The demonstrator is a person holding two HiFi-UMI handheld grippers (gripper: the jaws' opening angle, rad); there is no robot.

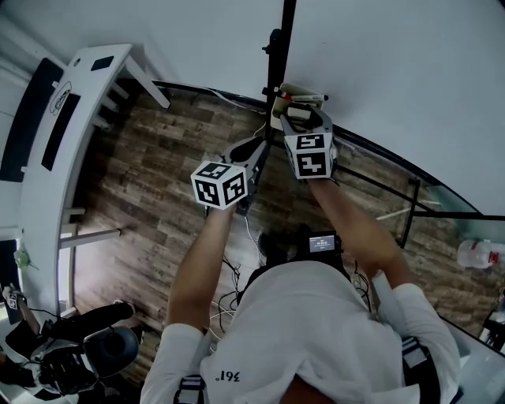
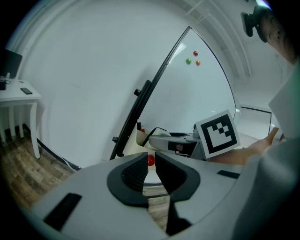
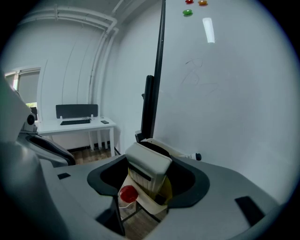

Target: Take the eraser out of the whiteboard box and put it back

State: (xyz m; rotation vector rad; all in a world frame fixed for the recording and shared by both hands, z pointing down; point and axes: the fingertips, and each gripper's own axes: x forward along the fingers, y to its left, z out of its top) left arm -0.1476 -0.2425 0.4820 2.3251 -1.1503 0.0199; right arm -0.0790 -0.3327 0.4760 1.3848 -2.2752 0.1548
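1. Eraser (image 3: 147,166): it stands upright with its lower end in the cream whiteboard box (image 3: 150,202) and its white back upward. The box hangs at the whiteboard's (image 3: 225,93) lower edge, beside the black post (image 3: 148,105) of the stand.
2. The right claw (image 3: 152,164) stands wide, with one pad against each side of the eraser (a grip, as far as its own view shows).
3. The left claw (image 2: 150,164) hangs off to the side, away from the box. Its jaws are only a narrow slit apart, with nothing between them.
4. Close around the box, a black-capped marker (image 3: 190,156) pokes out past the right jaw, next to the board. A red round piece (image 3: 127,193) sits on the box's near face, below the eraser.
5. Farther off, coloured magnets (image 3: 188,12) sit high on the board. A white worktop (image 3: 75,125) carrying a keyboard (image 3: 75,122) stands by the far wall.
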